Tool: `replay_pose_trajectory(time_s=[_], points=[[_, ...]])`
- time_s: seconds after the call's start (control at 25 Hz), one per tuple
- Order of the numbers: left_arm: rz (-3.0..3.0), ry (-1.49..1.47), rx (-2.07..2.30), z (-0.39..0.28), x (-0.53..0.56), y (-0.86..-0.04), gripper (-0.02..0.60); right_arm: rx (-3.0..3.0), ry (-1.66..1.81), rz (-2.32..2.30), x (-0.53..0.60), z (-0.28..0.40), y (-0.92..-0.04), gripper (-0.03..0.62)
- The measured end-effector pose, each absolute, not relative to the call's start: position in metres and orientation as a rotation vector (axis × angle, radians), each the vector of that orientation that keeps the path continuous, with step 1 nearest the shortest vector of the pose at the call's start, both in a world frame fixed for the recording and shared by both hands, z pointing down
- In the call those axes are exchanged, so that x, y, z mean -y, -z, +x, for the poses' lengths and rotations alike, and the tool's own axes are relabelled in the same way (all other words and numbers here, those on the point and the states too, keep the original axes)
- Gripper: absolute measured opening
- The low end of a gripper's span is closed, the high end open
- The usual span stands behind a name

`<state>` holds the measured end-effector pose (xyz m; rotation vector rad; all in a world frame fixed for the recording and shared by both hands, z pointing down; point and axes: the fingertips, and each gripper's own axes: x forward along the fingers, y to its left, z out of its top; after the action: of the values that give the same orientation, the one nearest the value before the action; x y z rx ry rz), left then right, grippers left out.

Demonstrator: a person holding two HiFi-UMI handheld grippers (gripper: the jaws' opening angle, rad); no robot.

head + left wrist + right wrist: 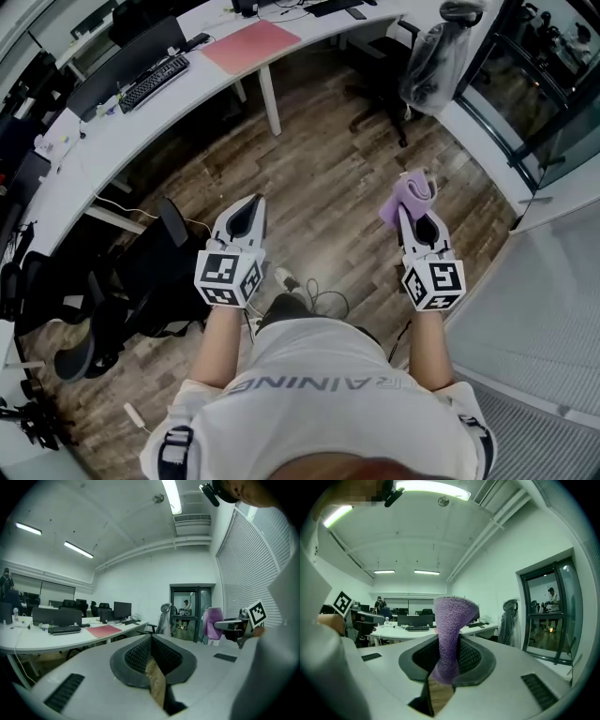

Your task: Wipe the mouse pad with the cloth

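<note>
"Two grippers show in the head view. Which one has the cloth?"

"The right gripper [410, 214], at the right of the frame. Its jaws are clamped on the purple cloth [411, 192]. In the right gripper view the cloth [450, 630] stands up between the dark pads and folds over at the top."

"And the left gripper [251, 202]?"

"Its jaws are together with nothing between them. The left gripper view shows the pads meeting at the tip [151, 639]. Both grippers are held out in front of the person, over the wood floor [319, 178]."

"Where is the mouse pad?"

"At the upper centre of the head view. The pink mouse pad [251, 45] lies flat on the long white counter [112, 131]. It is well apart from the cloth and from both grippers. In the left gripper view it sits at the middle left [104, 630]."

"Anything beside it?"

"A black keyboard [155, 82] lies on the same counter, to the left of the pad in the frame. A dark office chair [103, 309] stands on the floor at the lower left."
</note>
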<state>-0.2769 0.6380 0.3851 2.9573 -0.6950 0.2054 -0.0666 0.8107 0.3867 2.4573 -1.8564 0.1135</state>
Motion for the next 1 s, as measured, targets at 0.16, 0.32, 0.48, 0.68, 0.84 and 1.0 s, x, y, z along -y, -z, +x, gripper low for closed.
replay_pose_trajectory(time_s=[0.16,0.32,0.48,0.68,0.84,1.0], points=[[2.938,-0.188,0.725,-0.272,-0.582,-0.385,0.032,1.879,-0.093,2.418,-0.753,-0.059,-0.380,0.098],[2.907,-0.170,0.787,-0.273,-0.513,-0.388,0.032,1.920,-0.091,2.367,-0.673,-0.048,-0.377,0.098],[2.864,-0.197,0.855,-0.290,-0.446,-0.395,0.032,1.977,-0.111,2.330,-0.590,-0.050,-0.375,0.098],[2.834,-0.189,0.949,-0.315,-0.392,-0.393,0.032,2.051,-0.153,2.253,-0.513,-0.061,-0.379,0.098],[2.771,-0.164,1.026,-0.335,-0.369,-0.399,0.032,2.124,-0.163,2.150,-0.466,-0.077,-0.381,0.098],[2.734,-0.159,1.079,-0.346,-0.351,-0.406,0.032,2.176,-0.177,2.094,-0.425,-0.083,-0.385,0.099]])
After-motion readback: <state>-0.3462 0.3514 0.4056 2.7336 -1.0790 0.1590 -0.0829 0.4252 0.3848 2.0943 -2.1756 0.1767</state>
